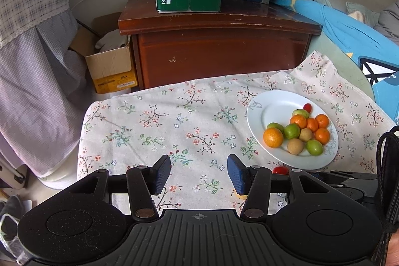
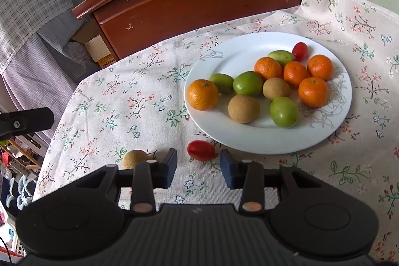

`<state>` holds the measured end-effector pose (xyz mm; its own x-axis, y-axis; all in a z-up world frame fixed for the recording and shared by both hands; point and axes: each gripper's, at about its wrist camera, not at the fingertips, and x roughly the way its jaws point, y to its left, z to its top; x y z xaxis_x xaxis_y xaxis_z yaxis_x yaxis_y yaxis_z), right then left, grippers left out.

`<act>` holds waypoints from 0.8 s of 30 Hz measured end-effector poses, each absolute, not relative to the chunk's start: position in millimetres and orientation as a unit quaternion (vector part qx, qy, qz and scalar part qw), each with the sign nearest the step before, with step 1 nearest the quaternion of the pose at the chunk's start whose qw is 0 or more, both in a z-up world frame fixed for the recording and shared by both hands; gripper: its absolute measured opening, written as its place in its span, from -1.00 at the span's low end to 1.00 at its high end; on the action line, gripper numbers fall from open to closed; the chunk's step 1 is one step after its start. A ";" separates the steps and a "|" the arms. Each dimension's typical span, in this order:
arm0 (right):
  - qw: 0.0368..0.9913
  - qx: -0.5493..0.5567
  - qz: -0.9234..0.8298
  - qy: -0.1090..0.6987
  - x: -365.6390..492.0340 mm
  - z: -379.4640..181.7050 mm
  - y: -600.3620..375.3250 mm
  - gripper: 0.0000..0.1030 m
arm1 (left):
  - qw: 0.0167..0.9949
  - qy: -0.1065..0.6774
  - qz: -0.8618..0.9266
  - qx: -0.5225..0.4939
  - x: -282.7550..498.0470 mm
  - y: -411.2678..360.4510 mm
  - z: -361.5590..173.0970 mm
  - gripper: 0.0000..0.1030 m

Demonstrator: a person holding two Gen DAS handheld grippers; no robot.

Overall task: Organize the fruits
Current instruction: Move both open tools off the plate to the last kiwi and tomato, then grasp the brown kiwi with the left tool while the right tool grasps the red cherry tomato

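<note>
- Most of the fruit already sat on the white plate (image 2: pixel 232 136), which lay on the flowered cloth (image 2: pixel 129 101) toward its right side and nearer the back edge.
- On the plate (image 1: pixel 264 106) there were five small oranges, such as the one by the left rim (image 2: pixel 202 94), four green fruits like the one near the front (image 2: pixel 283 112), two brown round fruits such as the front one (image 2: pixel 244 108), and one little red tomato (image 2: pixel 299 50) at the back rim.
- That part of the job looked done, as the fruits were bunched close together and touching.
- Two pieces were still off the plate.
- A second red tomato (image 2: pixel 201 150) lay on the cloth just in front of the plate's front rim, not touching it as far as I could tell.
- A pale brown fruit (image 2: pixel 136 158) lay on the cloth farther left, near the front edge, partly hidden by a finger of the tool.
- The right gripper (image 2: pixel 198 167) hung just behind the loose tomato with its jaws apart and nothing between them. The tomato sat right in line with the gap, so I think it was the next thing to be picked up.
- The left gripper (image 1: pixel 198 173) was over bare cloth, left of the plate. Its jaws were apart too, and it held nothing.
- The loose red tomato (image 1: pixel 279 170) peeked out beside its right finger.
- So I judged the task nearly finished: two fruits left to lift onto the plate.
- There was still room on the left and back of the plate.
</note>
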<state>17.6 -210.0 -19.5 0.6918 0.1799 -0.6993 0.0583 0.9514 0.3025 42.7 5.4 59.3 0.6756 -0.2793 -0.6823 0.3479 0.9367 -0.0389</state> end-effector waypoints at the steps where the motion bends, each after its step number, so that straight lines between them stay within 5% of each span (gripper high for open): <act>1: 0.910 0.144 0.031 0.389 18.2 -19.6 -207.0 -0.23 | 0.914 0.364 -0.171 0.047 42.9 5.5 59.4 -0.05; 8: 0.922 0.090 0.018 0.375 19.8 -21.9 -192.7 -0.49 | 0.913 0.367 -0.172 0.057 44.0 2.9 56.7 -0.05; 24: 0.909 0.155 0.049 0.383 -4.2 39.9 -242.1 -0.50 | 0.880 0.391 -0.250 0.100 41.5 -37.8 16.0 -0.05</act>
